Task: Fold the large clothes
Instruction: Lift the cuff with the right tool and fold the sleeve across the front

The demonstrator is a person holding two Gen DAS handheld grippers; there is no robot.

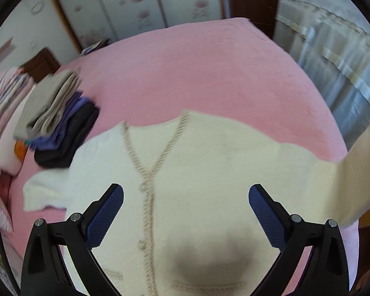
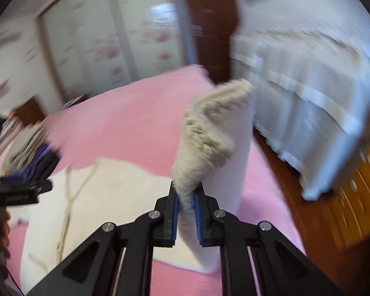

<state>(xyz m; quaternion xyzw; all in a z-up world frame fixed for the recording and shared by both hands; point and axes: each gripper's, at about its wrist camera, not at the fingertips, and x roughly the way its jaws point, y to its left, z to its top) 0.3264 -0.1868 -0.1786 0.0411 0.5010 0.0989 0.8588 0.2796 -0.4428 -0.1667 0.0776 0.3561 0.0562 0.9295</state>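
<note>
Lifting: the right gripper (image 2: 186, 192) had its pads clenched on the cuff end of the sleeve (image 2: 209, 133) of a cream cardigan (image 1: 209, 172); the sleeve rose out of the jaws, its ribbed cuff flopped over above them.

Cardigan: it lay front up on the pink bed (image 1: 209, 74), buttoned down the middle, braid trim marking the neckline; its other sleeve (image 1: 44, 192) lay bunched on the cover at the left side.

Left gripper (image 1: 186, 194): released, jaws wide apart and holding nothing; it hung over the cardigan's chest, seemingly clear of the knit.

Pile (image 1: 59, 120): folded clothes in beige, purple and black stood just beside the cardigan's left shoulder, possibly touching it.

Stage: judged early; the body looked flat and unfolded, with one sleeve up for a first fold inward.

Risk, slip: the pinch held only a narrow strip of fluffy knit; a quick swing across the chest could pull the cuff free and drop the sleeve short.

Risk, drag: nothing pinned the body; tension along the raised sleeve could shift or wrinkle the whole cardigan, or skew the button line.

Risk, pile: a slide leftward could push the shoulder into the pile and topple it.

Focus: both views were blurred, so fine contact could not be told.
</note>
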